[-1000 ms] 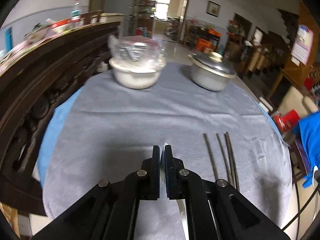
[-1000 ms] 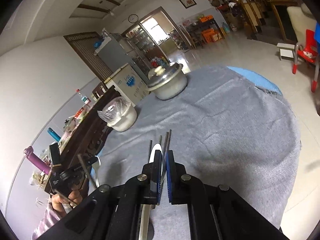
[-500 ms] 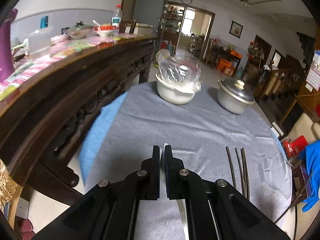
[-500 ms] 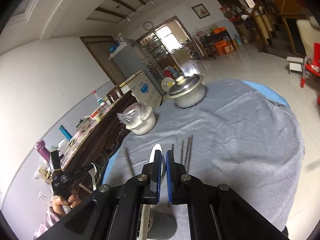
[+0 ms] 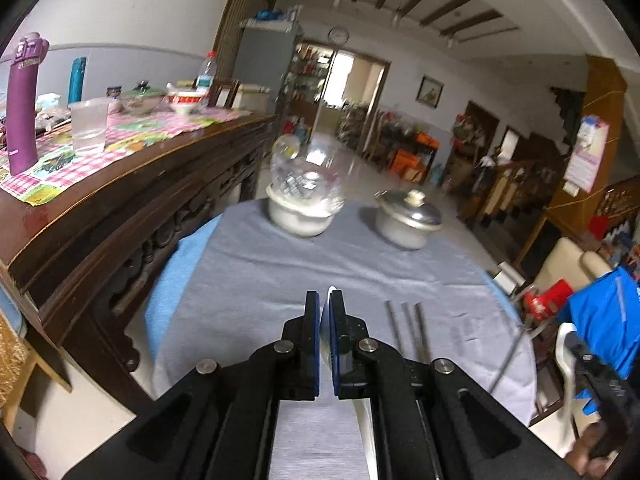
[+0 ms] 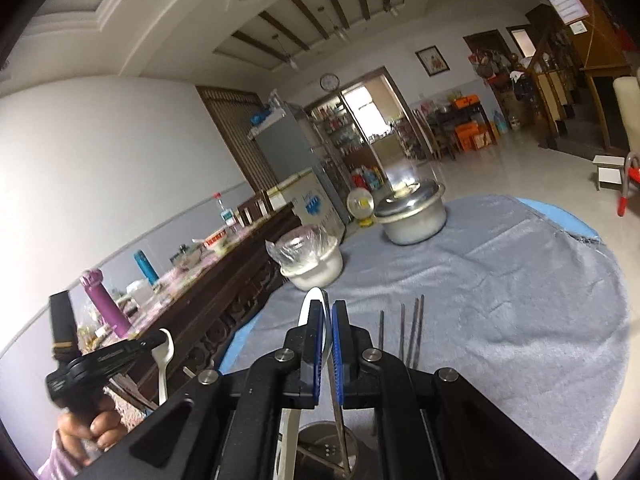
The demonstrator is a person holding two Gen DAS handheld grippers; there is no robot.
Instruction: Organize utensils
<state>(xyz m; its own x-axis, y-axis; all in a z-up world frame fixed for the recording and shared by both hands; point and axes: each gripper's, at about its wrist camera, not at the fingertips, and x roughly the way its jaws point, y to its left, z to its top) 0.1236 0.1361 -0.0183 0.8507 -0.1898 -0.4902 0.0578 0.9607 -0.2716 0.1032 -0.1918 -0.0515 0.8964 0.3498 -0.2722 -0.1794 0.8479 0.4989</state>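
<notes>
Two handheld grippers with black bodies and blue-lined fingers are raised above a round table [image 5: 248, 280] covered in a grey fleecy cloth, with a light blue cloth showing at its edges.

The left gripper [image 5: 325, 312] is clenched on a white plastic spoon [image 5: 331, 291]; the spoon's tip pokes up between the fingers and its handle runs back below them. In the right wrist view this same gripper [image 6: 154, 345] appears at the lower left, held by a person's hand [image 6: 86, 432] in a pink sleeve, with the spoon [image 6: 165, 360] hanging down from its pinched jaws.

The right gripper [image 6: 329, 320] is also closed, grasping a second white spoon [image 6: 312, 300] together with what looks like a thin metal chopstick [image 6: 335, 396]. Both run down toward a round metal utensil holder [image 6: 320, 440] directly below the gripper, near the table's front edge; whether they rest inside it cannot be told.

Several dark metal chopsticks [image 6: 412, 332] lie side by side flat on the cloth, just right of both grippers' fingers [image 5: 408, 328].

At the far side of the table stand a white bowl covered with a clear plastic bag [image 5: 302, 204] and, to its right, a lidded aluminium pot [image 5: 408, 220], apart from each other.

Left of the table runs a dark carved wooden sideboard [image 5: 120, 200] carrying a purple bottle [image 5: 24, 100], a clear plastic cup [image 5: 89, 124] and dishes.
</notes>
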